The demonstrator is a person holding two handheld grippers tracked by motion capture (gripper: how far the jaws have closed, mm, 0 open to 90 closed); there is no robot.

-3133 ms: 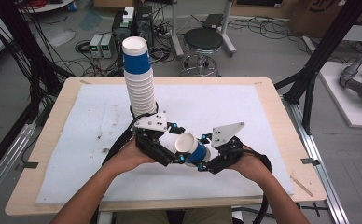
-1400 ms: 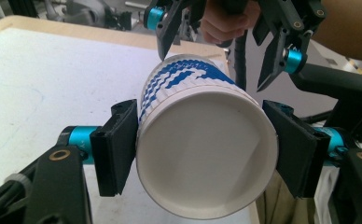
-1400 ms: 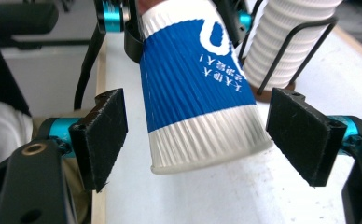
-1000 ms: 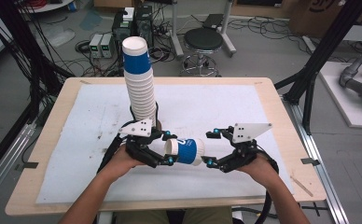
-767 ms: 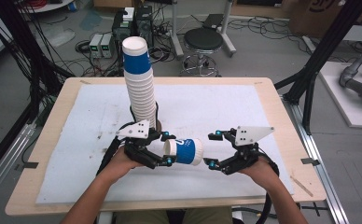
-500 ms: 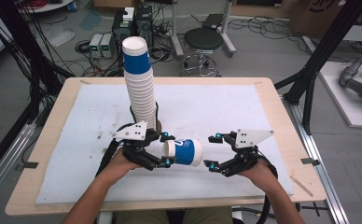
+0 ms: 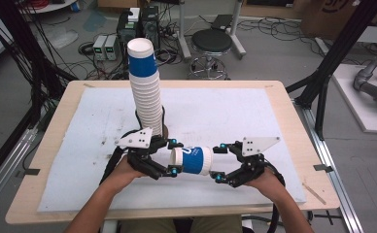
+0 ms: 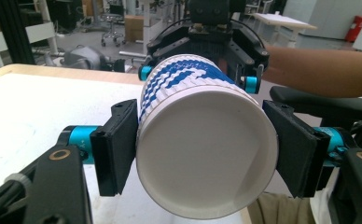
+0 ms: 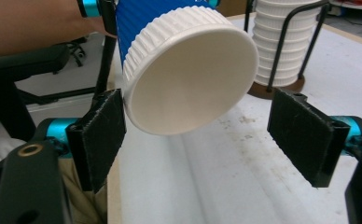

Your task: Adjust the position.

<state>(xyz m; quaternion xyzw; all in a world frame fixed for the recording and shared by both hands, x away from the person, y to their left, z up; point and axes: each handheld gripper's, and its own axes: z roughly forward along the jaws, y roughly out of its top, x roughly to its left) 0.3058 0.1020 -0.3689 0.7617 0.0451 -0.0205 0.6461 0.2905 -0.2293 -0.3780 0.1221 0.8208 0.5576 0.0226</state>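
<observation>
Cables, a round black stool (image 7: 211, 41) and grey power boxes crowd the workshop floor behind a pale wooden desk (image 7: 293, 121) topped with a scuffed white foam sheet (image 7: 225, 111). Near its middle a tall, slightly leaning stack of ribbed paper cups (image 7: 145, 87) rises from a thin black wire holder (image 9: 309, 39) on a round brown base, the uppermost cup wearing a blue band.

Just in front of the stack, a single cup (image 7: 192, 160) lies level in the air above the sheet, between the two hands. Its wall is finely ridged, white with a blue wrap and a white swirl mark; no lettering can be read. The left gripper (image 7: 171, 156) has its padded black fingers (image 8: 116, 144) pressed on the cup's sides, holding it. The right gripper (image 7: 220, 162) has just been opening: its fingers (image 9: 302, 135) stand wide, the cup's smooth white end between them, with a clear gap at least on one side.
</observation>
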